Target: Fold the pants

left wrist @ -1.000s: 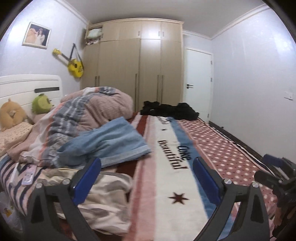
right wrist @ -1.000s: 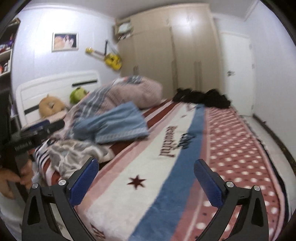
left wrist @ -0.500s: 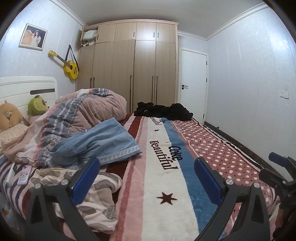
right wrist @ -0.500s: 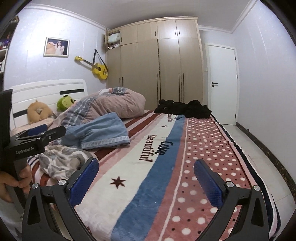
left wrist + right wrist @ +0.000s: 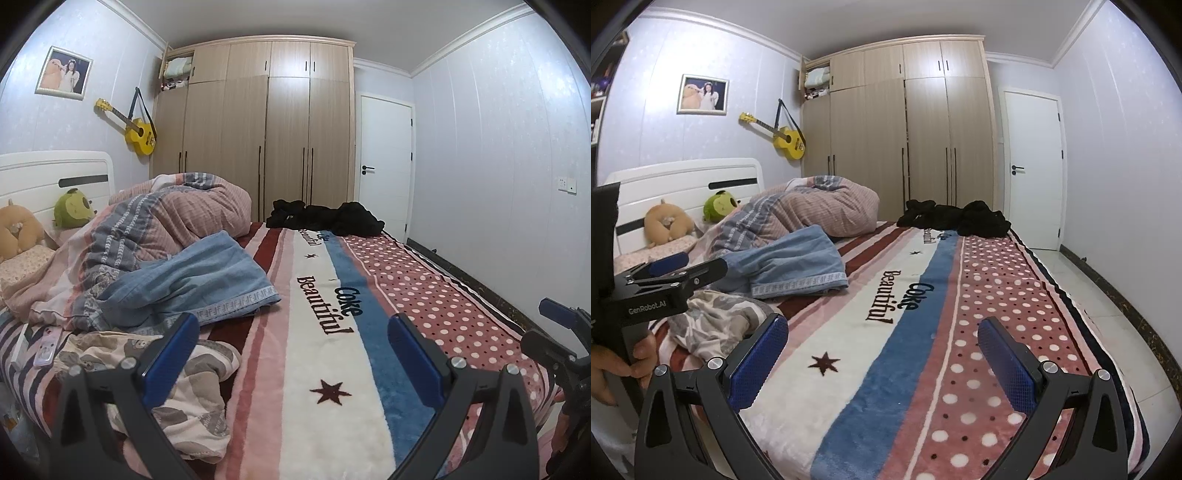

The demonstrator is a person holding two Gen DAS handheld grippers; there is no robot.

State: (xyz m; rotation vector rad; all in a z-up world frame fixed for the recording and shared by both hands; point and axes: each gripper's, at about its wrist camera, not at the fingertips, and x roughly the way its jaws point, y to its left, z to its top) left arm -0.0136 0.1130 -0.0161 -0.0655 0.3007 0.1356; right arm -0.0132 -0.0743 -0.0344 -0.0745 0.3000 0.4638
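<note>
Two handheld grippers hung over the near end of a bed (image 5: 332, 369) as a person prepared to fold pants; nothing had been picked up. The left gripper (image 5: 291, 350) was spread wide with nothing between its blue pads, and the right gripper (image 5: 882, 354) was equally wide and empty. A crumpled black garment (image 5: 325, 218), judged to be the pants, lay at the far end of the bed in front of the wardrobe (image 5: 266, 129), well apart from both tools. A light-blue garment (image 5: 207, 280) sat nearer, on the left beside a bunched quilt (image 5: 177, 218); whether it was also trousers could not be told. The task appeared to be at its very start, in the approach: the next move called for reaching across the blanket and closing on an edge of the black heap, then drawing it onto the flat middle to spread it. The right wrist view alone showed the person's hand (image 5: 613, 365) gripping the left tool's handle, and the tiled floor (image 5: 1089, 295); the left wrist view alone showed a phone (image 5: 46, 349) on the bedding
</note>
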